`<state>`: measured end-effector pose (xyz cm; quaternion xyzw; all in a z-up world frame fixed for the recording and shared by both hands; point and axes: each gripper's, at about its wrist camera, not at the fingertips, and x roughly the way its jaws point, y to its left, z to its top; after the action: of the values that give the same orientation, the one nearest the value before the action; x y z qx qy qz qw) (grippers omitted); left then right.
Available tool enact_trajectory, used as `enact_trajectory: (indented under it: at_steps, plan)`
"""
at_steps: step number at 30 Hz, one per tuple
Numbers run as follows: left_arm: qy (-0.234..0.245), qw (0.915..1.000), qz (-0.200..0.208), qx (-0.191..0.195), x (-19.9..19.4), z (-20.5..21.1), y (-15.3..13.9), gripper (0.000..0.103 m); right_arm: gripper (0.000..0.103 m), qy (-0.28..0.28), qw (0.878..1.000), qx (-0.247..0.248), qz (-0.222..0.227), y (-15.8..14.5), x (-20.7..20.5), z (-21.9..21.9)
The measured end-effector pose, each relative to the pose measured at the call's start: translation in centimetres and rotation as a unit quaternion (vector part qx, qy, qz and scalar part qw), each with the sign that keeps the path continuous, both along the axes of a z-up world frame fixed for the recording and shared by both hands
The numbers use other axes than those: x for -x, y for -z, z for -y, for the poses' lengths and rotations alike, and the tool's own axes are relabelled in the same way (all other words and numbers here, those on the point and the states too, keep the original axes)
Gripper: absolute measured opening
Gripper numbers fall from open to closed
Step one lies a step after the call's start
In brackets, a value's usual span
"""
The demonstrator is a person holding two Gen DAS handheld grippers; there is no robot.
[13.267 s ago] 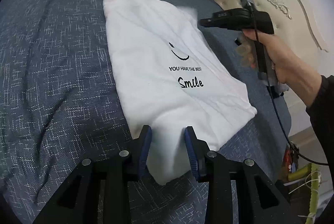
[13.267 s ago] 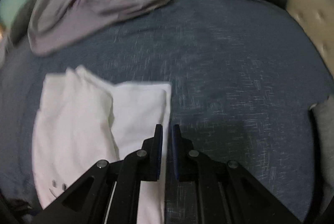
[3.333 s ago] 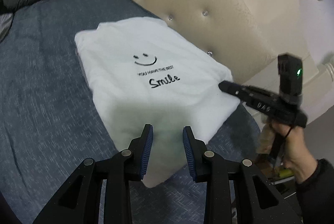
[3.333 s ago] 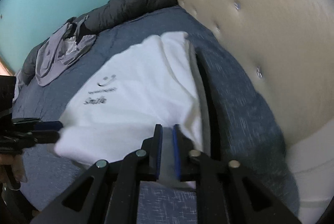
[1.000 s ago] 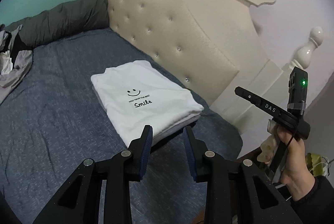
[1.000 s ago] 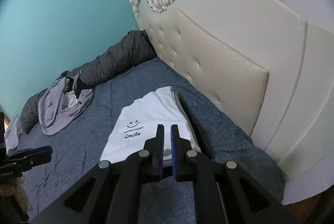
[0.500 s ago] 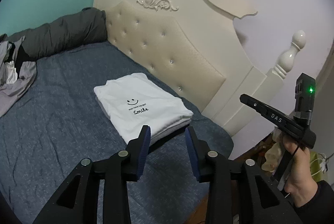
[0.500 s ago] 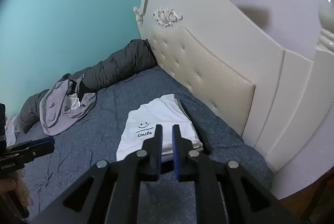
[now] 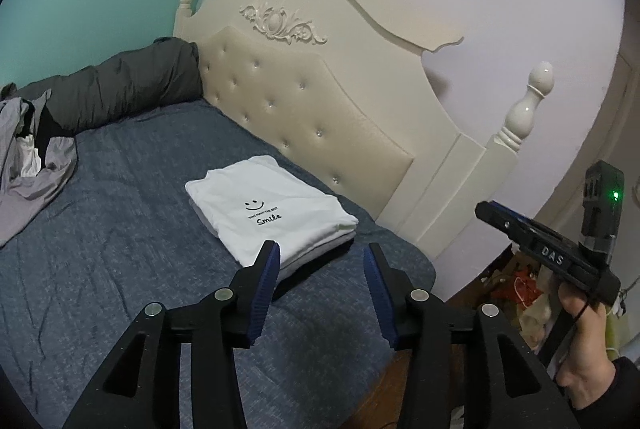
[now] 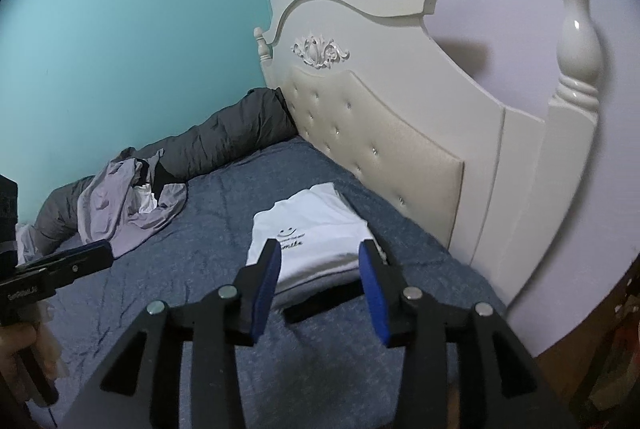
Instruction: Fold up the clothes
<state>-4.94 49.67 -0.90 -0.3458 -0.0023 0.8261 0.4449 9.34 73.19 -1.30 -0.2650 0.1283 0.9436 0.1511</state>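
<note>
Both grippers have pulled back from the shirt [image 9: 272, 207], and the right gripper [image 10: 319, 271] has opened; the left gripper [image 9: 320, 269] hangs released too. The shirt lies folded near the headboard [image 9: 320, 117]. A grey heap [image 10: 128, 207] lies unfolded far left. The bed [image 9: 120, 249] between is bare; its edge is near.

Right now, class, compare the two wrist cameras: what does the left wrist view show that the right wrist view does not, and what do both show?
Only the left wrist view shows the right hand holding its tool, and floor clutter beside the bed. Only the right wrist view shows the left gripper from the side. Both show the folded white T-shirt on the blue bedspread, the grey clothes pile, the cream headboard, and open jaws on the left gripper and the right gripper.
</note>
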Motion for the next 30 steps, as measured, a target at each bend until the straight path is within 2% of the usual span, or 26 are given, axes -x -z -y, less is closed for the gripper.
enact_trajectory:
  at_steps: [6, 8, 10, 16, 30]
  plan:
    - [0.007, 0.9999, -0.007, -0.001, -1.5, 1.4, -0.2, 0.052, 0.043, 0.014, 1.0, 0.0, -0.002, -0.2, -2.1, 2.0]
    - [0.01, 0.9999, -0.013, 0.002, -2.1, 2.0, -0.3, 0.053, 0.055, 0.019, 1.0, -0.001, -0.002, -0.3, -2.8, 2.6]
    - [0.01, 0.9997, -0.02, 0.002, -2.6, 2.5, -0.4, 0.054, 0.059, 0.022, 1.0, -0.002, -0.004, -0.3, -3.3, 3.1]
    - [0.009, 0.9997, -0.024, 0.0, -3.6, 3.9, -0.5, 0.058, 0.06, 0.031, 0.999, -0.005, -0.007, -0.5, -4.8, 4.5]
    - [0.012, 0.9997, -0.021, 0.002, -4.8, 5.6, -0.1, 0.068, 0.076, 0.043, 0.999, -0.024, -0.005, -0.8, -7.0, 7.0]
